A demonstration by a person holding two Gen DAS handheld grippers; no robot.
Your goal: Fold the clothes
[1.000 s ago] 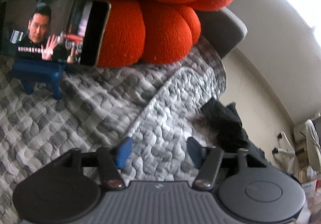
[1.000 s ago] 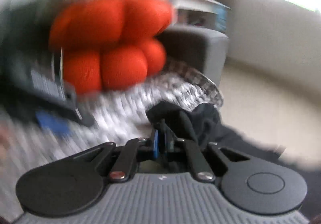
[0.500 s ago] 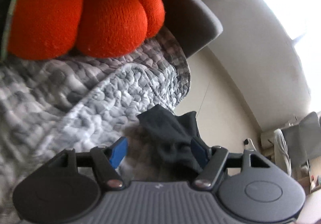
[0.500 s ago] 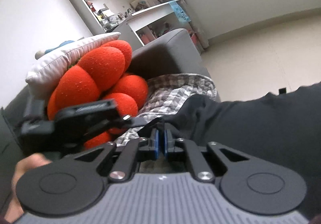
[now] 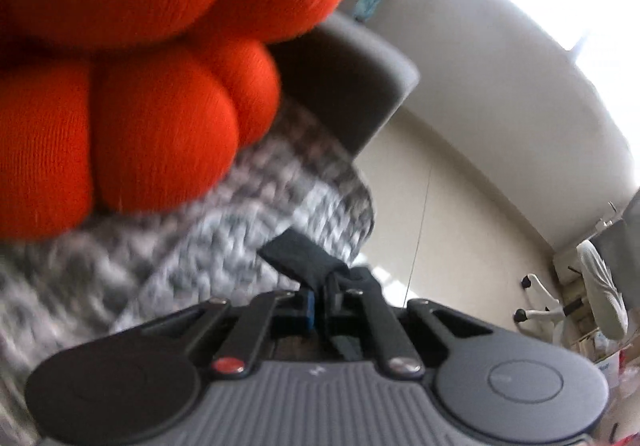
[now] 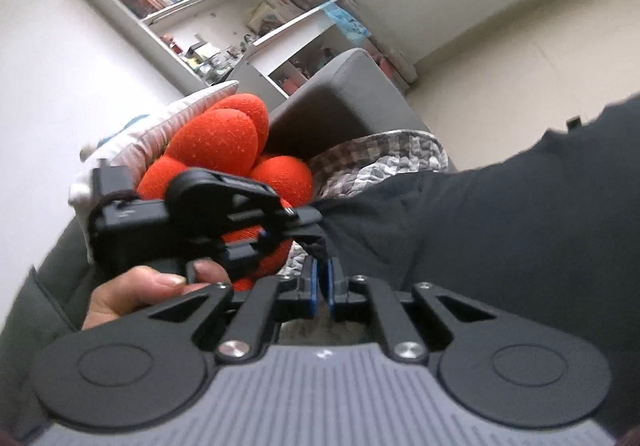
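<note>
Since the earlier frame the left hand-held gripper (image 5: 320, 302) has been clamped onto a corner of the dark garment (image 6: 500, 226), whose neighbouring edge at twelve o'clock is pinched by the right hand-held gripper (image 6: 319, 282), apparently so the cloth can be spread above the sofa blanket (image 5: 180, 258) for folding.

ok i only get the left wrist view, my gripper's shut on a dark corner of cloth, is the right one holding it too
observer: yes, the right gripper is shut on an edge of the same dark garment, just below where the left gripper pinches it.
operator: how much cloth is there, i only see a corner
observer: a lot. It spreads as one broad dark sheet across the right side of the right wrist view.
operator: anything behind the orange cushion
observer: a white striped pillow sits behind the orange cushion.
</note>
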